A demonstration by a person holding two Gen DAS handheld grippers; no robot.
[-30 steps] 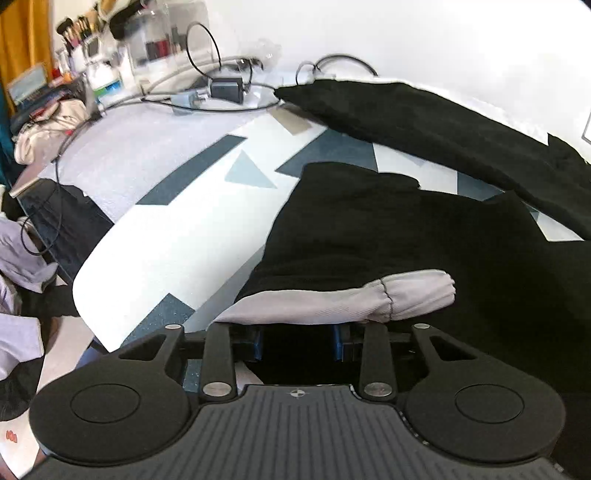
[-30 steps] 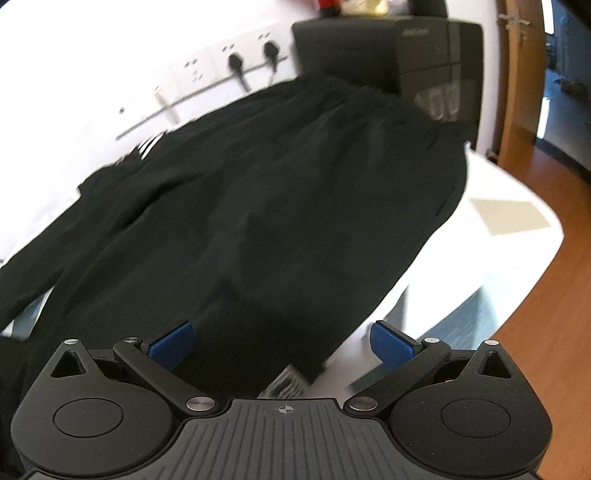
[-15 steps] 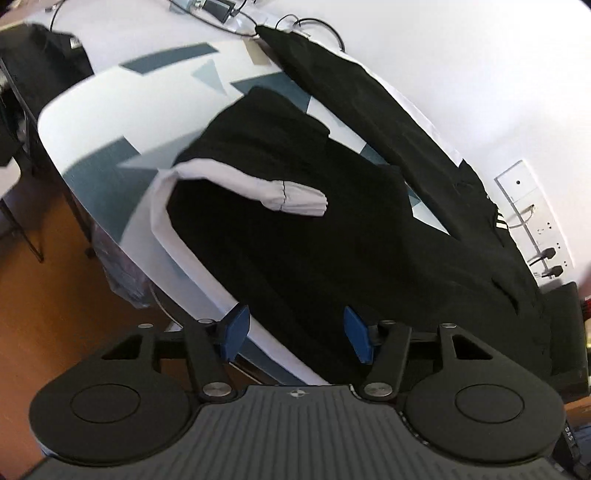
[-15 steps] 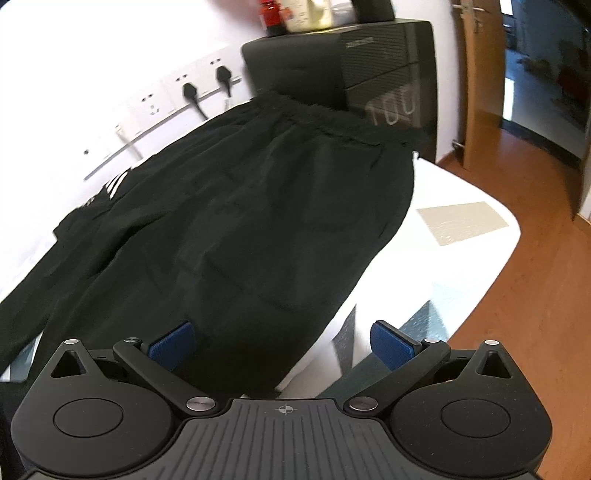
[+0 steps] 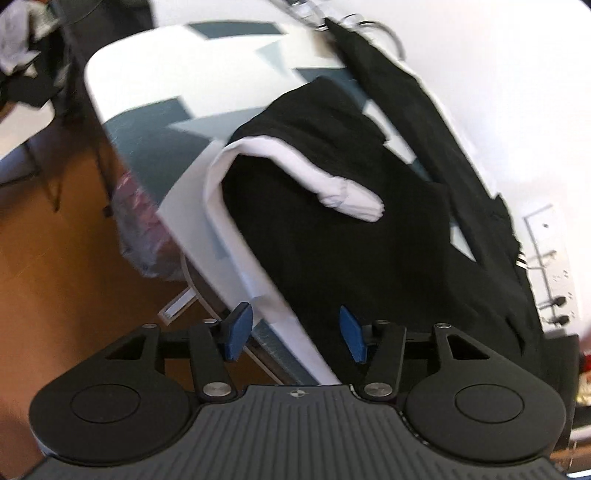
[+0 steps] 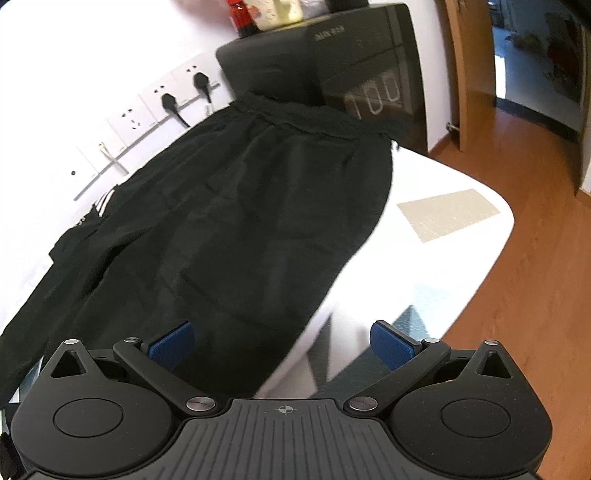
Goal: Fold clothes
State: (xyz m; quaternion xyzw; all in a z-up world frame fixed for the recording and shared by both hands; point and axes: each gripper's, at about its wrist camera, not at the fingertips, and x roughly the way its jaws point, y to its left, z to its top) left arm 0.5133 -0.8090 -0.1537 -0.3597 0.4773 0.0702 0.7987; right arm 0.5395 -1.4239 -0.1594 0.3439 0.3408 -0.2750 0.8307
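Black trousers (image 5: 351,236) with a white side stripe (image 5: 236,229) lie spread across the patterned table; one leg end is folded back, showing a white cuff (image 5: 351,195). My left gripper (image 5: 295,334) is open and empty, held above the table's near edge by the stripe. In the right wrist view the trousers (image 6: 229,221) stretch to their waistband (image 6: 314,118) near the wall. My right gripper (image 6: 282,345) is open wide and empty, above the trousers' near edge.
The table (image 6: 454,236) is white with grey shapes and ends at a rounded edge over a wooden floor (image 6: 535,295). A black appliance (image 6: 332,66) stands at the table's far end, beside wall sockets (image 6: 162,96). Cables (image 5: 369,26) and clutter lie at the other end.
My left gripper let go of the white cuff, opened and pulled back and up from the table. My right gripper stayed open and drew back a little from the trousers.
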